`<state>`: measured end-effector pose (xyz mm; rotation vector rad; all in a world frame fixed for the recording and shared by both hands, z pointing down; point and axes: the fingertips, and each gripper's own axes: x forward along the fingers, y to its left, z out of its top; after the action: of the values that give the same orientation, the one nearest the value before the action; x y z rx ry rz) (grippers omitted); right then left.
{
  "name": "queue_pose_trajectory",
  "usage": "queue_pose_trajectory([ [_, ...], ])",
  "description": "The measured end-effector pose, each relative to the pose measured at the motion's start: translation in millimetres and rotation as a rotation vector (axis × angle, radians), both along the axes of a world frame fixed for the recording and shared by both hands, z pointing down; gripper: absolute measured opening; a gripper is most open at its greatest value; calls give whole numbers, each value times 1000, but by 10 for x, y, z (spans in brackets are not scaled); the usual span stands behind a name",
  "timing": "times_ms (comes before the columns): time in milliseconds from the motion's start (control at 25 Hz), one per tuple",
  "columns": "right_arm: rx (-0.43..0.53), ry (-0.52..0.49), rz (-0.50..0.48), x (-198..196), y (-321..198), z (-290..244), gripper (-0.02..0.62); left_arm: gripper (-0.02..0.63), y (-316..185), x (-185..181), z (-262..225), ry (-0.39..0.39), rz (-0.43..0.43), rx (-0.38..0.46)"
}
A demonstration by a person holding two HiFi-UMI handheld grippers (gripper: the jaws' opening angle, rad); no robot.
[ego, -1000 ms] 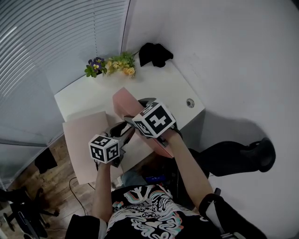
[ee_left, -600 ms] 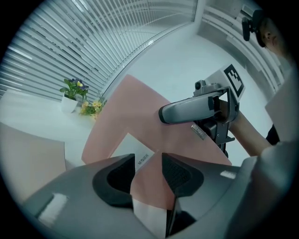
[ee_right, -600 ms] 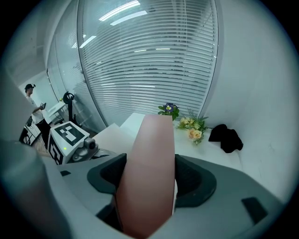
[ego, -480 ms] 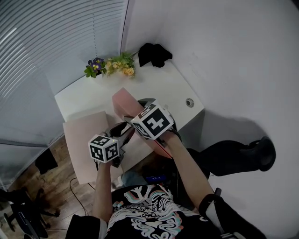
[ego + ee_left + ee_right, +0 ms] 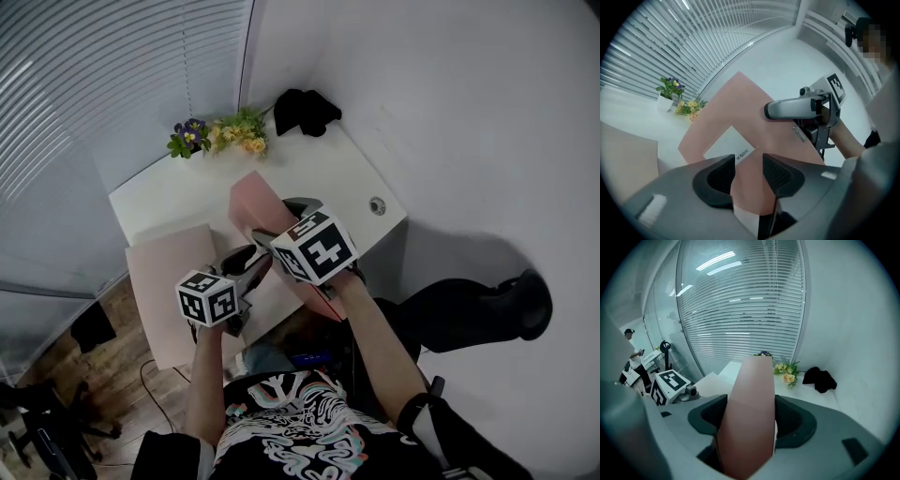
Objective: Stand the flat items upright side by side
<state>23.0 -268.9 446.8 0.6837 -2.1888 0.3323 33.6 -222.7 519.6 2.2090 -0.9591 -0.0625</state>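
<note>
Folder (image 5: 255, 199) is pink and thick. It is held over the near part of the white desk (image 5: 323, 173) by 2 grippers, tilted so that 1 corner points up. Whether its lower edge touches the desk I cannot tell.

The right gripper (image 5: 749, 414) comes at it from above and is clamped across its narrow spine. The pink spine fills the whole gap between the 2 pads, which stand wide apart. The left gripper (image 5: 748, 171) comes from the left, nearly level. It grips the folder's lower corner, with pink filling the narrower gap between its pads. A white label (image 5: 727, 142) on the folder's broad face sits just above the left jaw, which hides part of it.

A flat folder (image 5: 173, 272), also pink, lies on the desk's left side, just left of the left gripper. Part of it reaches past the near edge.

At the desk's far edge stand flowers (image 5: 220, 134), by the blinds (image 5: 94, 75). A black cloth (image 5: 305, 111) lies in the far corner against the white wall. A round grommet (image 5: 377, 205) sits in the desk near its right edge.
</note>
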Motion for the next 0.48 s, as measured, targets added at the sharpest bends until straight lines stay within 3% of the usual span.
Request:
queue_pose_trajectory([
  [480, 48, -99, 49, 67, -30, -237, 305, 181, 45, 71, -118, 25, 1, 24],
])
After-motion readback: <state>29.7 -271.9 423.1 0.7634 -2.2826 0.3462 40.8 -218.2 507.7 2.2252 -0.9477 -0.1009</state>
